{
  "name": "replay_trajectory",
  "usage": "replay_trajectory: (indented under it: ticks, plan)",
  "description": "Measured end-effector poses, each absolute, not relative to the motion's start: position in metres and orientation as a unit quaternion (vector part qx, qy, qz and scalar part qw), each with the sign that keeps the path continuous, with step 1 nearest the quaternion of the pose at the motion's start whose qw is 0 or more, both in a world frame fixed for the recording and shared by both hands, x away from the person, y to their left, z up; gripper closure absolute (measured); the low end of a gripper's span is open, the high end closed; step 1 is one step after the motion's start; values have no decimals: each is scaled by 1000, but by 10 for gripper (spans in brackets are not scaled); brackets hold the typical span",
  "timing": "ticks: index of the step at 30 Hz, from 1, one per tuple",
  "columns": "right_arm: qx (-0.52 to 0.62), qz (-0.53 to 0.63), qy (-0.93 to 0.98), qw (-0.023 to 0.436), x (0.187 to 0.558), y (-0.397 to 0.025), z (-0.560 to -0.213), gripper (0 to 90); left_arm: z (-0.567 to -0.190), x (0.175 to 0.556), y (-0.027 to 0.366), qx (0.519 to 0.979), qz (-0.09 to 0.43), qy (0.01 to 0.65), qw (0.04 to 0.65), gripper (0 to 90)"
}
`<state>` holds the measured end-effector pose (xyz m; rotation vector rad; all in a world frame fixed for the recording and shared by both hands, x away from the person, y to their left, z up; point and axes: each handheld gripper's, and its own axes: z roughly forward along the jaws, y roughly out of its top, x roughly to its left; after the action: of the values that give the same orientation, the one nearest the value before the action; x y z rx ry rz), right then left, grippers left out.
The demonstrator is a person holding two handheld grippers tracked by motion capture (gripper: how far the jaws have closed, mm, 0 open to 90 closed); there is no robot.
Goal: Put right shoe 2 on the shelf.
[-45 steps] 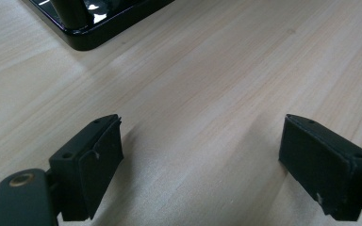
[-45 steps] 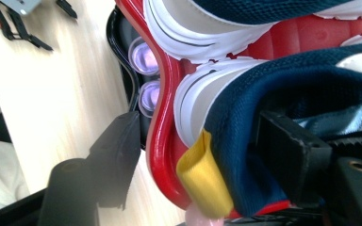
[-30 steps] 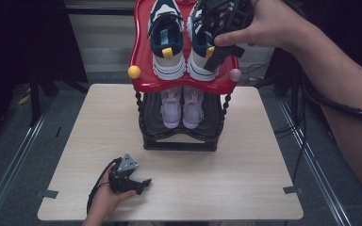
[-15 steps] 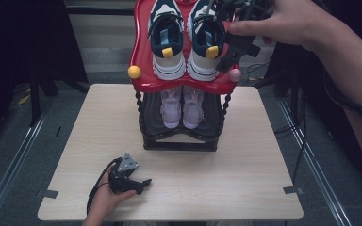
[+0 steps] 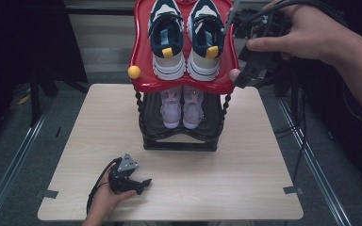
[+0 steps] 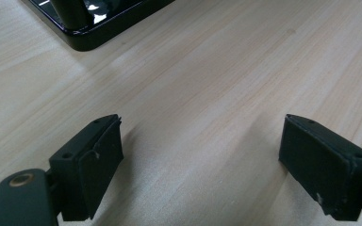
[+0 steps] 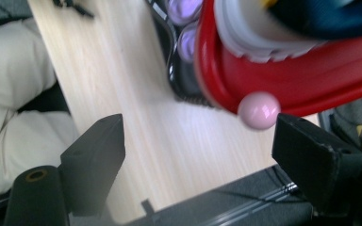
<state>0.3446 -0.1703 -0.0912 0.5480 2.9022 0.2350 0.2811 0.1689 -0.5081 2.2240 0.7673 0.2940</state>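
Note:
A two-tier shoe rack stands at the table's far middle. Its red top tray (image 5: 143, 80) carries a pair of navy and white sneakers (image 5: 167, 42); the black lower shelf (image 5: 179, 141) holds pale lilac shoes (image 5: 172, 106). My right gripper (image 5: 245, 70) hovers open beside the tray's right edge, just off the pink corner ball (image 5: 234, 74), which appears between its jaws (image 7: 258, 110) with nothing gripped. My left gripper (image 5: 143, 184) rests open on the wooden table (image 5: 245, 160) near the front left, its jaws wide over bare wood (image 6: 198, 132).
A yellow ball (image 5: 134, 72) marks the tray's left corner. The rack's black base corner (image 6: 99, 28) lies ahead of the left gripper. Cables (image 5: 301, 117) hang past the table's right edge. Metal rails run along both sides of the table.
My right gripper has let go of the right sneaker on the top tray and drawn back to the right, off the tray's edge. The left gripper has stayed still.

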Motion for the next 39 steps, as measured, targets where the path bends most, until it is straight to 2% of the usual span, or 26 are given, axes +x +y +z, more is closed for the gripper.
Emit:
replay_trajectory:
  ticks: [11, 39]
  plan:
    - [182, 41, 980, 63, 335, -179, -105, 183, -508, 281, 169, 869, 115, 300, 377, 134]
    - [185, 47, 980, 53, 305, -214, -151, 179, -508, 281, 169, 870, 115, 298, 375, 134]
